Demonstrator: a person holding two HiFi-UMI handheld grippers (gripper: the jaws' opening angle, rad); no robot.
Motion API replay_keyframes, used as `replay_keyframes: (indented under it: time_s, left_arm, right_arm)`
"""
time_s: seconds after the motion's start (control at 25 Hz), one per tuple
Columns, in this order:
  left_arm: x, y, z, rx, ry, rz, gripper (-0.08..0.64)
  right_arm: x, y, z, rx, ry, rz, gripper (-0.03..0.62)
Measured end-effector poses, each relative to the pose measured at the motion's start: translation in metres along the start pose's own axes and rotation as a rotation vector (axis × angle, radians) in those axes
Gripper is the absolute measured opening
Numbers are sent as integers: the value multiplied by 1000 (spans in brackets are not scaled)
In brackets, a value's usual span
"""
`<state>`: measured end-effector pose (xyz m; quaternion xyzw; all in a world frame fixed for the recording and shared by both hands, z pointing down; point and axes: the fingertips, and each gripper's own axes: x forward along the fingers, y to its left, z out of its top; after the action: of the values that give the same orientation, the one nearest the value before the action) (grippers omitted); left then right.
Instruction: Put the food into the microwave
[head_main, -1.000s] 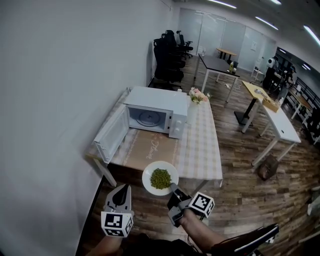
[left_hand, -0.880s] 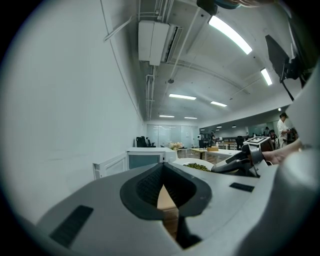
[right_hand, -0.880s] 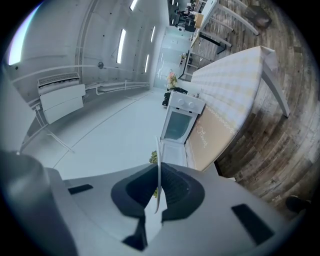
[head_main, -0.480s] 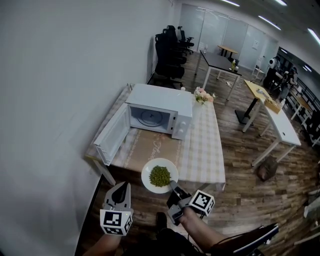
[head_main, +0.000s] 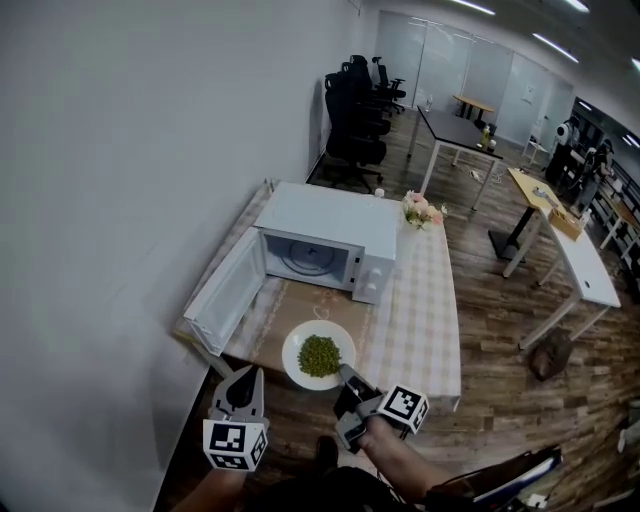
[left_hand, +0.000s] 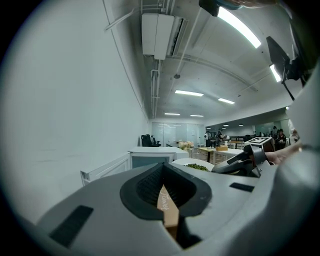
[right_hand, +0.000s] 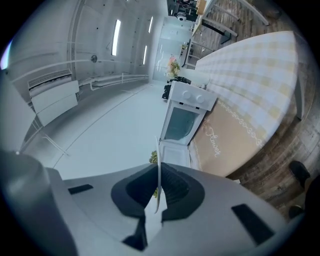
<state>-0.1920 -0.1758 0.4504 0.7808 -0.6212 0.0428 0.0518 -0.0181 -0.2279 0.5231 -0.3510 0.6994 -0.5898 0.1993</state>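
Checked-cloth table (head_main: 420, 330) against the white wall (head_main: 120, 150): microwave (head_main: 330, 215) at its far left corner, door (head_main: 222, 295) open. Your right gripper (head_main: 345, 376) is clamped on the rim of the plate of peas (head_main: 294, 347), over the table's near edge. Your left gripper (head_main: 246, 376): jaws together, empty.

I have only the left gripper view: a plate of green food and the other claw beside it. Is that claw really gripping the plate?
Observer: Yes. The right gripper view shows the right claw shut on the plate at its rim.
Reviewer: Is anything inside the microwave?
Observer: No. The head view looks into the microwave, and only the turntable is in there.
Reviewer: Where is the plate now?
Observer: From above it shows at the near edge of the table, in front of the open microwave, with the food heaped at its middle.
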Motion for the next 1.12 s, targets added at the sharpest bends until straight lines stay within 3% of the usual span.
replay_keyframes:
  time_s: [0.76, 1.12]
  left_arm:
    - [122, -15, 9, 11, 24, 14, 9]
    - [148, -7, 5, 26, 59, 51, 8]
  right_arm:
    - [69, -14, 92, 24, 55, 46, 18]
    - [102, -26, 110, 32, 83, 47, 18]
